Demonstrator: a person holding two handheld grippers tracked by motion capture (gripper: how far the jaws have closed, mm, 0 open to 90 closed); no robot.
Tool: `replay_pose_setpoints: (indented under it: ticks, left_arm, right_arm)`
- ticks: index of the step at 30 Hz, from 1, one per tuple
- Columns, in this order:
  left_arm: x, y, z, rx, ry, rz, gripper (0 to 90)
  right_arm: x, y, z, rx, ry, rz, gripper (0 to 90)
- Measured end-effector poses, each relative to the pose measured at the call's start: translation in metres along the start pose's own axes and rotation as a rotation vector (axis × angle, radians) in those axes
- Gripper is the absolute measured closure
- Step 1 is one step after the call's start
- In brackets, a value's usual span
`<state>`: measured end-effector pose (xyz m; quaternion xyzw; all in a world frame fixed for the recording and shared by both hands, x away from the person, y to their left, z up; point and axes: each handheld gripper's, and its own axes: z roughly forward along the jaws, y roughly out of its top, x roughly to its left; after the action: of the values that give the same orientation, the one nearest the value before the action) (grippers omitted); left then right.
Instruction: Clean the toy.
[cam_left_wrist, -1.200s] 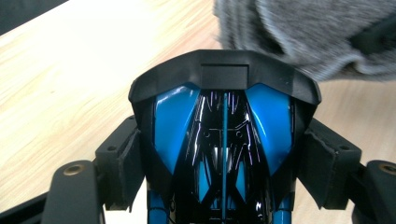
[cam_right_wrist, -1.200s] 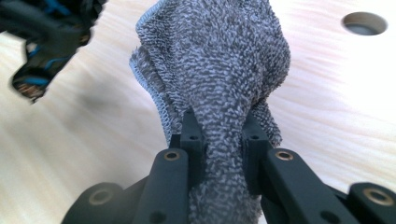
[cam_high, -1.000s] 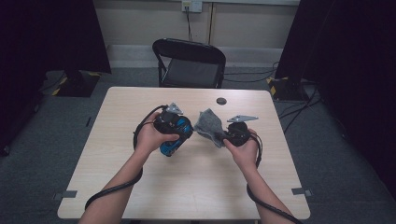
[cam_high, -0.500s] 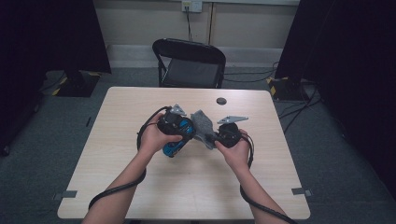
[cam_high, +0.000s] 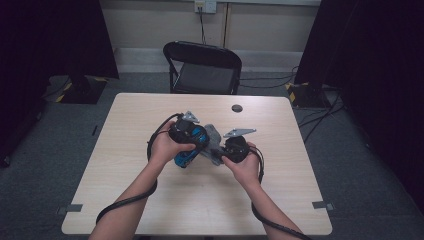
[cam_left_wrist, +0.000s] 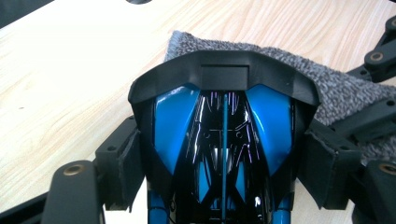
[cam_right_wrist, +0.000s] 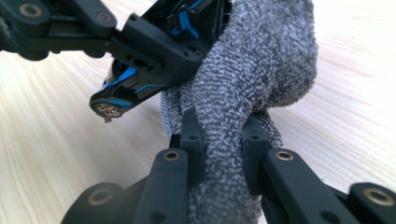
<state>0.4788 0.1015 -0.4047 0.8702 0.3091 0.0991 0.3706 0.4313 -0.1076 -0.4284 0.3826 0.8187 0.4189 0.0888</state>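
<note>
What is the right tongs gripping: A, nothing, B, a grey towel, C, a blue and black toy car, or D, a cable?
B: in the right gripper view, the right tongs pinch a bunched grey towel between their pads.

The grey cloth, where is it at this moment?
The grey cloth is clamped in the right gripper and pressed against the blue and black object in the left gripper, above mid-table in the high view.

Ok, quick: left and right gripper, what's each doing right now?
Left gripper: shut on the blue and black toy car.
Right gripper: shut on the grey cloth.
</note>
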Motion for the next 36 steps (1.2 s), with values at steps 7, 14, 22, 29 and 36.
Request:
replay_pose_setpoints:
  ticks: [7,14,22,29,36]
  left_arm:
    - [-0.003,0.003,-0.001,0.0,0.001,0.015,25.5]
    - [-0.002,0.006,-0.001,0.002,0.007,0.017,25.5]
    - [-0.004,0.013,-0.002,-0.01,0.005,0.018,25.5]
    - [0.0,0.016,-0.001,0.006,0.016,0.015,25.5]
    - [0.002,0.021,-0.001,-0.005,0.02,0.0,25.5]
  right_arm:
    - [0.001,-0.004,0.006,0.016,0.01,0.004,76.1]
    - [0.008,-0.003,0.01,0.035,0.023,-0.033,76.1]
    - [0.018,-0.007,0.02,0.069,0.056,-0.067,76.1]
    - [0.029,-0.01,0.027,0.084,0.083,-0.093,76.1]
    - [0.038,-0.014,0.034,0.092,0.114,-0.103,76.1]
